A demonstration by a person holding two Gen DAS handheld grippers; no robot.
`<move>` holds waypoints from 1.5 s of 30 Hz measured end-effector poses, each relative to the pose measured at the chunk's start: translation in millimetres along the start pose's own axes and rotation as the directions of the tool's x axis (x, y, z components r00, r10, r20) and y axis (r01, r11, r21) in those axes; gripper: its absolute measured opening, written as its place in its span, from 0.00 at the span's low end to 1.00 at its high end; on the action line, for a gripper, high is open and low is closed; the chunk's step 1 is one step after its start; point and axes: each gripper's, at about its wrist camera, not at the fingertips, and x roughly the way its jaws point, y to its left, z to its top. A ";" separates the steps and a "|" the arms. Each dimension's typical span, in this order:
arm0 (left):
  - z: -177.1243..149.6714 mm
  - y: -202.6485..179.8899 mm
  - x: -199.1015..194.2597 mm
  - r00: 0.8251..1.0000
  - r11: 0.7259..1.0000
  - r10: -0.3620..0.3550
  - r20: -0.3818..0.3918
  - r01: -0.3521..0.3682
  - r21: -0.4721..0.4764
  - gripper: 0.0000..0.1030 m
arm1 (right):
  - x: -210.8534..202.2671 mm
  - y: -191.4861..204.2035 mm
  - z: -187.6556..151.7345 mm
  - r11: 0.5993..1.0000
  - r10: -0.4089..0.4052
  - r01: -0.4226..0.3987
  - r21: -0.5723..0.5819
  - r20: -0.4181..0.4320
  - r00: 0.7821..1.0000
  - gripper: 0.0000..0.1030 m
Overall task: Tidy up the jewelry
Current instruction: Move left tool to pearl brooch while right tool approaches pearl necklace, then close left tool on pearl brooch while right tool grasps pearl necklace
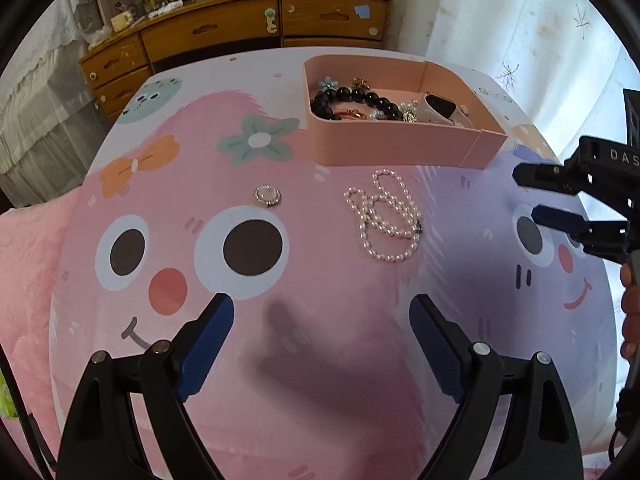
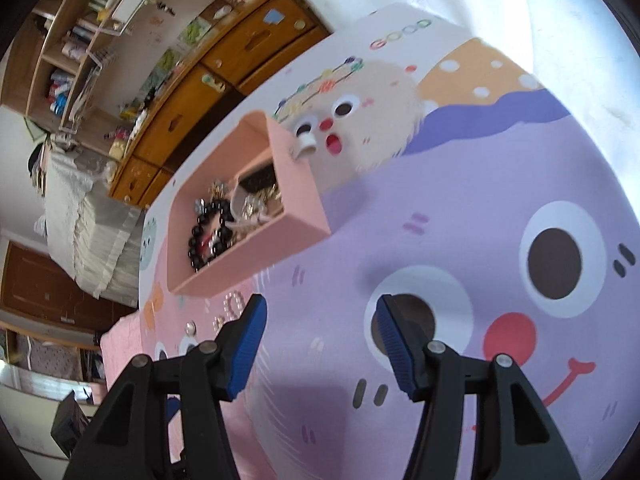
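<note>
- Pink tray [image 1: 394,142]: matt, smooth plastic.
- Pearl necklace [image 1: 386,216], just before the tray: glossy beads.
- Printed cloth [image 1: 320,320] beneath the tray: soft, matt.
- Drawers [image 1: 208,34] beyond the tray: varnished wood.

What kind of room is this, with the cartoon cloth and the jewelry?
Probably a bedroom at home. A wooden dresser with drawers stands behind the table, a bed with a white cover sits to the side, and shelves hold books and small household things.
</note>
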 end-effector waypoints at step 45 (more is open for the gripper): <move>51.1 42.0 47.6 0.995 0.989 0.034 0.096 -0.020 -0.144 0.13 | 65.3 117.0 -79.3 0.462 -0.040 0.032 -0.886 0.016 0.999 0.32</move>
